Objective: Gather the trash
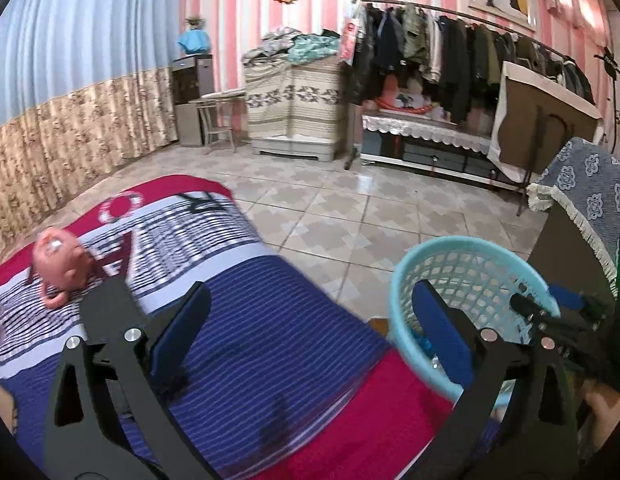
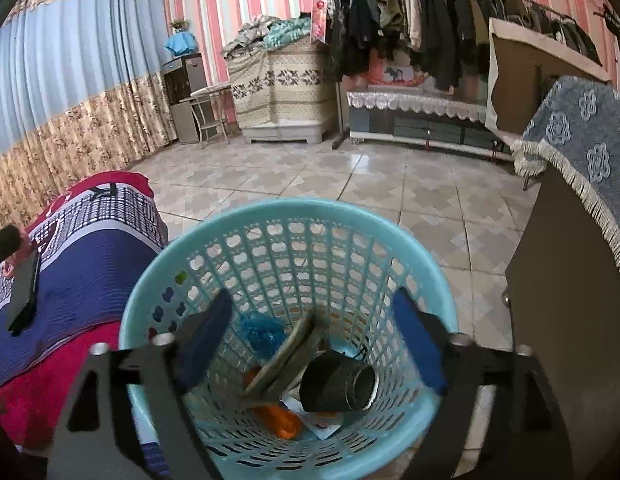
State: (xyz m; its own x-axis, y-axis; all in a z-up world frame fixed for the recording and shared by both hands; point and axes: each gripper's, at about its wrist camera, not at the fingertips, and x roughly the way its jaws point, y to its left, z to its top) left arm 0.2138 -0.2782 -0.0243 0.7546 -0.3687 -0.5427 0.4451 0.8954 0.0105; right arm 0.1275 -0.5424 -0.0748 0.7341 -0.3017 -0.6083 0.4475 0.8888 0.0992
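A light blue mesh basket (image 2: 198, 264) stands on the floor beside the bed; it also shows in the left wrist view (image 1: 414, 256). Inside lie a black cylindrical can (image 2: 338, 384), a flat folded paper piece (image 2: 286, 360), a blue scrunched scrap (image 2: 262, 330) and orange trash (image 2: 282, 420). My right gripper (image 2: 310, 344) is open and empty, hovering over the basket mouth. My left gripper (image 1: 310, 328) is open and empty above the striped blanket (image 1: 250, 328). A pink crumpled bag (image 1: 60, 264) lies on the blanket to the far left of the left gripper.
The tiled floor (image 2: 350, 184) stretches ahead. A cabinet under a blue flowered cloth (image 2: 582, 136) stands right of the basket. A clothes rack (image 1: 450, 48), a low TV stand (image 1: 430, 144) and curtains (image 1: 70, 80) line the walls. The other gripper (image 1: 558, 316) shows over the basket.
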